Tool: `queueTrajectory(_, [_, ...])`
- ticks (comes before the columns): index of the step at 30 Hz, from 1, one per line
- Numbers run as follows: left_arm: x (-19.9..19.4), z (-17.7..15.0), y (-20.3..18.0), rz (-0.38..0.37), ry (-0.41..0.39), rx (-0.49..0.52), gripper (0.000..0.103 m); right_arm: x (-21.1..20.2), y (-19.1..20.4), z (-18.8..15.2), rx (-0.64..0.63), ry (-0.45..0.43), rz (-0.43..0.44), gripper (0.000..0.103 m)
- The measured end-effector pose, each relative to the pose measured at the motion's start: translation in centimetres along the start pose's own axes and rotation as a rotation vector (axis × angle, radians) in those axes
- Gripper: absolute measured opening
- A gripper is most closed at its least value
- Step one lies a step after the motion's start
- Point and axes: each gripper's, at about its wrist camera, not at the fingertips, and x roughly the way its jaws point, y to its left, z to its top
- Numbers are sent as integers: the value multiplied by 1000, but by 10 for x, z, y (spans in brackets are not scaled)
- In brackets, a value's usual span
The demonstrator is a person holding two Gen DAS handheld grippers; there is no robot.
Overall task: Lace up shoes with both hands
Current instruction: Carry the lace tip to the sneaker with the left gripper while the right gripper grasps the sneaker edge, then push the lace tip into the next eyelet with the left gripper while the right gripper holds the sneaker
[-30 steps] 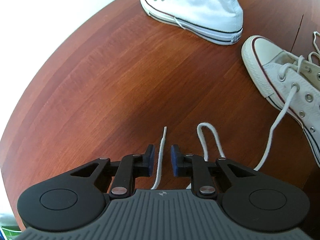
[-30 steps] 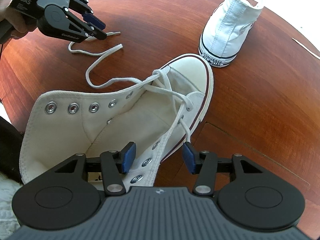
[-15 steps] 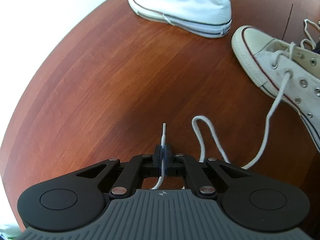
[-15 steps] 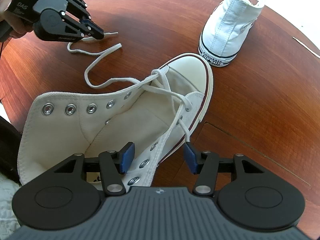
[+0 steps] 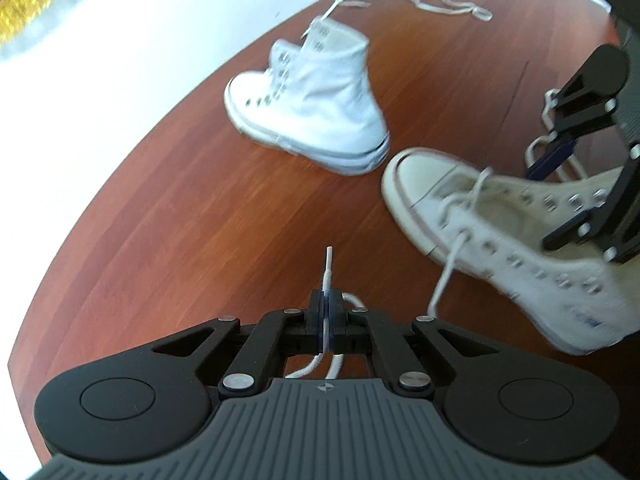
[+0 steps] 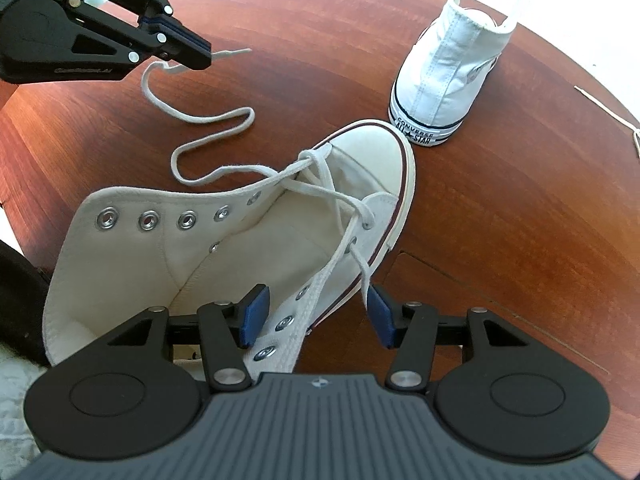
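A cream high-top shoe [image 6: 208, 248] [image 5: 500, 232] lies on the wooden table [image 6: 500, 208], laced only through its lowest eyelets. One white lace end [image 5: 328, 264] runs out from the toe area in loops across the table [image 5: 180, 220]. My left gripper [image 5: 327, 308] [image 6: 198, 50] is shut on this lace near its tip, lifted above the wood. My right gripper [image 6: 316, 318] stands open over the shoe's right eyelet row, its fingers straddling the flap and the other lace strand [image 6: 362, 264]. Its dark body [image 5: 588, 128] shows at the right of the left wrist view.
A second white high-top shoe [image 5: 316, 108] [image 6: 444, 80] stands upright beyond the cream one's toe. A loose white lace [image 5: 416, 0] lies on the wood behind it. The table's curved edge runs along the left, with pale floor beyond.
My left gripper closed on the lace tip about half a second ago and has since lifted it and swung it toward the shoes. The right gripper has stayed open over the shoe.
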Motion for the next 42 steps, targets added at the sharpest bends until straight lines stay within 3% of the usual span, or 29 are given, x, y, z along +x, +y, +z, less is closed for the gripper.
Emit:
queueTrajectory(9, [-26,33,-38,-76,-69,74,2,-17,-1,-6,6,-50,-9,53])
queueTrajectory(11, [-28,37,-48,-95,-66,101,2,-21,-3,-7,30,-57,12,42])
queueTrajectory(13, [-28,41,-57,-111,-56,128,2,-24,-5,-8,46,-67,29,39])
queueTrajectory(17, [-20,46,-74,-139,-18,185,2,-25,-10,-11,90,-70,83,14])
queueTrajectory(25, [-2,55,-105,-189,55,291,2,-19,-34,-20,240,-70,155,10])
queueTrajectory(35, [24,54,-116,-176,113,314,2,4,-80,-46,605,-64,344,8])
queueTrajectory(42, [32,60,-120,-191,115,319,2,7,-85,-57,605,-95,368,8])
